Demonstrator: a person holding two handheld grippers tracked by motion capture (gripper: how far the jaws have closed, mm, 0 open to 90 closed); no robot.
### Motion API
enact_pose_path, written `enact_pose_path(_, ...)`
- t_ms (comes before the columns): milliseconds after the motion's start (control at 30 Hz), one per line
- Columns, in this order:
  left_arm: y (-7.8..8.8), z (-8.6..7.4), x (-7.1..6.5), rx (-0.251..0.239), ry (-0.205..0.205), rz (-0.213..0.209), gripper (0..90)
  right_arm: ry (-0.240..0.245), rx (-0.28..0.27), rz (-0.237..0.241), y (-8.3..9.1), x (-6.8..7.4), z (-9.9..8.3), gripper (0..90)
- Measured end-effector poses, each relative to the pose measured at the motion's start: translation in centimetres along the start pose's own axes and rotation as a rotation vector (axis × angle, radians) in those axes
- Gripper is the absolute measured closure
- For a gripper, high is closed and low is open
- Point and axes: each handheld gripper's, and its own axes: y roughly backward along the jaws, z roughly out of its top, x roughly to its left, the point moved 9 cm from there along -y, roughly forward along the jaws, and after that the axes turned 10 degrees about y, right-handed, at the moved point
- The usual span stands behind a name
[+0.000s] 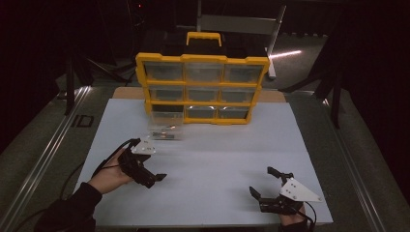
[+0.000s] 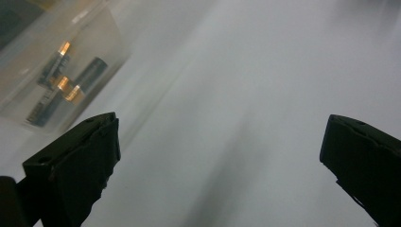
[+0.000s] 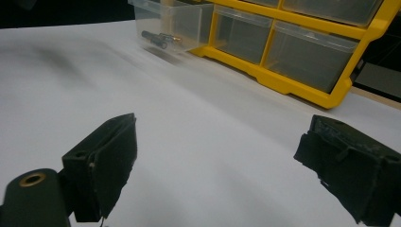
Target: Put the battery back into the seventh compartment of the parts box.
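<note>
Covering most of the table, a white sheet lies flat under everything, with a grey metal rail along its left side. At the far edge of the sheet stands a yellow organizer with a yellow handle on top and three rows of clear drawers. The bottom-left drawer is pulled out forward onto the sheet, and it holds some small dark batteries with copper-coloured ends, lying flat on its floor.

The left gripper is held by a hand near the front left of the sheet, just in front of the pulled-out drawer but apart from it; its jaws are spread wide with nothing between them. In the left gripper view the drawer sits at the upper left, beside the left jaw.

The right gripper is at the front right, well apart from the organizer, its jaws also spread wide and empty. Between each gripper and the drawer there is bare sheet.
</note>
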Motion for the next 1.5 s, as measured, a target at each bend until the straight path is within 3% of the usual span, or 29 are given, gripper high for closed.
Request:
enact_pose_path(233,-0.6,-1.4,-0.4,-0.025,0.021,-0.002,0.0,0.001,0.002,-0.001,0.0,0.0,0.0,10.4)
enact_pose_path(767,-2.0,-3.6,-2.5,-0.098,0.017,-0.038,0.0,0.007,0.002,0.0,0.0,0.0,-0.1,10.4)
enact_pose_path(1300,-1.6,-5.9,-2.3,-0.207,0.075,-0.028,0.0,0.009,0.005,0.005,0.0,0.2,-0.1,10.4)
enact_pose_path(1500,-1.8,-6.3,-2.0,-0.216,0.088,-0.043,0.0,0.011,0.008,0.011,-0.1,0.3,-0.3,10.4)
